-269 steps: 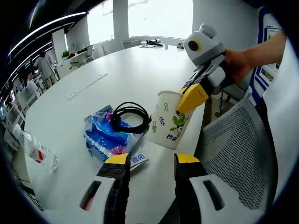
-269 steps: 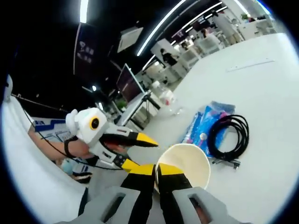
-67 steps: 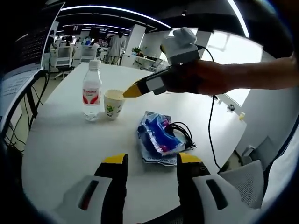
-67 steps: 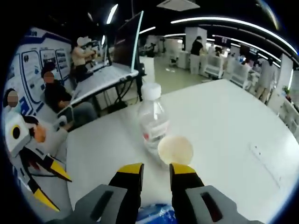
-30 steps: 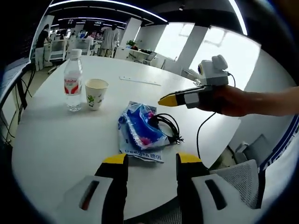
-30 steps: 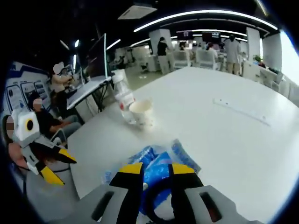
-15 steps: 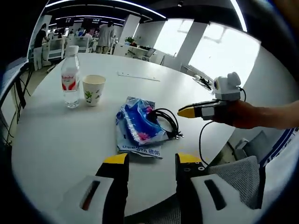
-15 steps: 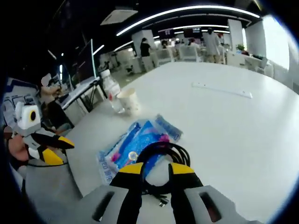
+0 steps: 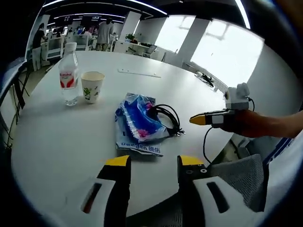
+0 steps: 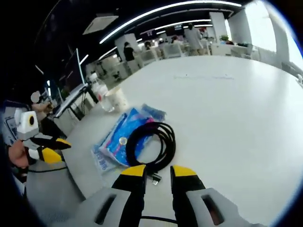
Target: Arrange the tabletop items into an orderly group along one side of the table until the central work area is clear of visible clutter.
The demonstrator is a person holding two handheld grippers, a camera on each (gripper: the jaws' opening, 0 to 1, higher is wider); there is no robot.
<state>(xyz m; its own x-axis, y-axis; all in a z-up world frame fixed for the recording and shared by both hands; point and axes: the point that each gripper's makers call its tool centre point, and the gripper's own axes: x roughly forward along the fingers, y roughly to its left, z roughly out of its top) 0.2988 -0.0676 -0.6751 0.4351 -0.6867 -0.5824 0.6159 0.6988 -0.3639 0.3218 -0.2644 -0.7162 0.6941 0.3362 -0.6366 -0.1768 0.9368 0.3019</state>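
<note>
A clear water bottle [image 9: 68, 75] and a leaf-printed paper cup [image 9: 91, 86] stand side by side at the far left of the round white table [image 9: 61, 142]. Mid-table lies a blue plastic package [image 9: 137, 123] with a coiled black cable [image 9: 165, 118] resting on its right side. My left gripper [image 9: 154, 163] is open over the near edge, holding nothing. My right gripper [image 9: 213, 118], held by a hand, hovers right of the cable. In the right gripper view my right gripper [image 10: 157, 172] is open just short of the cable [image 10: 149, 142], its plug [image 10: 155, 178] and the package [image 10: 120, 139]. The cup [image 10: 116, 99] and bottle [image 10: 98, 87] stand beyond.
A thin white strip [image 9: 138, 73] lies on the far part of the table. A grey mesh chair [image 9: 236, 184] stands at the near right edge. My left gripper [image 10: 40, 144] shows at the left, off the table. Desks, chairs and people fill the office behind.
The right gripper has drawn back from the cup and bottle toward the table's near edge, and now faces the cable coil. The table items have stayed put.
</note>
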